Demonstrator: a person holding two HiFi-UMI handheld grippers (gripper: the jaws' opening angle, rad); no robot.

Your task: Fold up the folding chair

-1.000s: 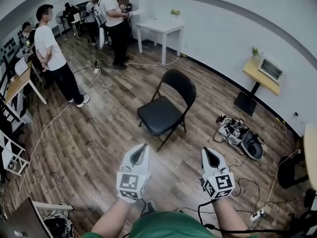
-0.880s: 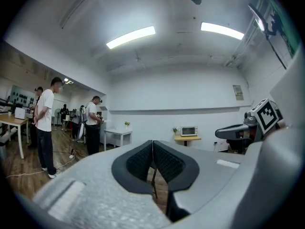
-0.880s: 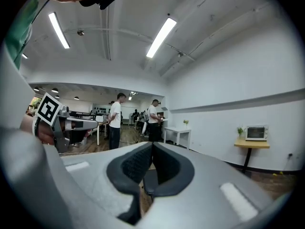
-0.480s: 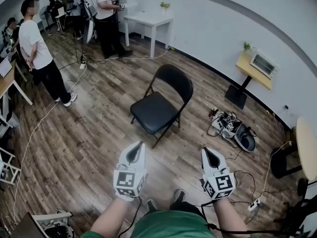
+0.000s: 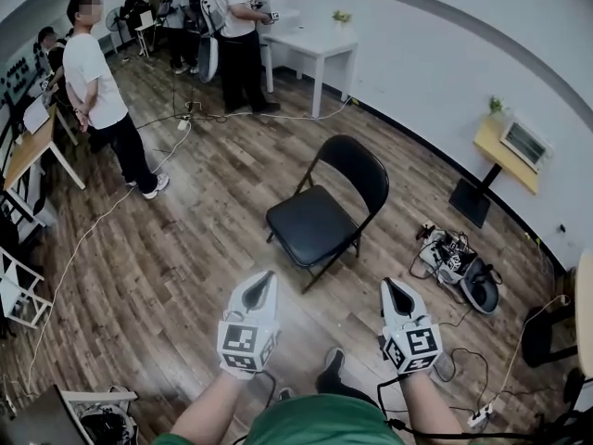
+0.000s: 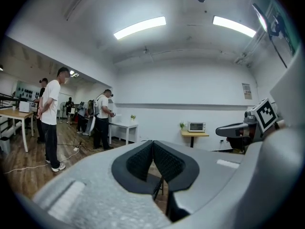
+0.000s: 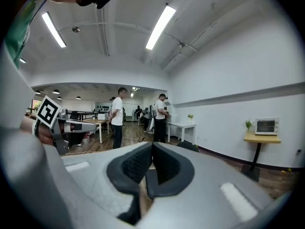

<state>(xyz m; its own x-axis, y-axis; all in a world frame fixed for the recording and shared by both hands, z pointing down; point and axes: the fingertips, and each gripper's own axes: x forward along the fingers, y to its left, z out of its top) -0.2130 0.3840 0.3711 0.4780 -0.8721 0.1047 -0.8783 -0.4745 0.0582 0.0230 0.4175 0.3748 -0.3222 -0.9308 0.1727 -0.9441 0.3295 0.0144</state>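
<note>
Wearer has walked on toward the folding chair (image 5: 320, 225), which now sits slightly larger and further right in head view, left tool (image 5: 268, 276) and right tool (image 5: 390, 285) carried along ahead of the body, a dark shoe (image 5: 329, 375) now stepping in below them.

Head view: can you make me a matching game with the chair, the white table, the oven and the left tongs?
Things:
1 chair
2 white table
3 oven
4 left tongs

States and places:
A shut
B on the yellow table
C unfolded, mid-floor
D has a plant on top

Pairs: 1-C, 2-D, 3-B, 4-A
</note>
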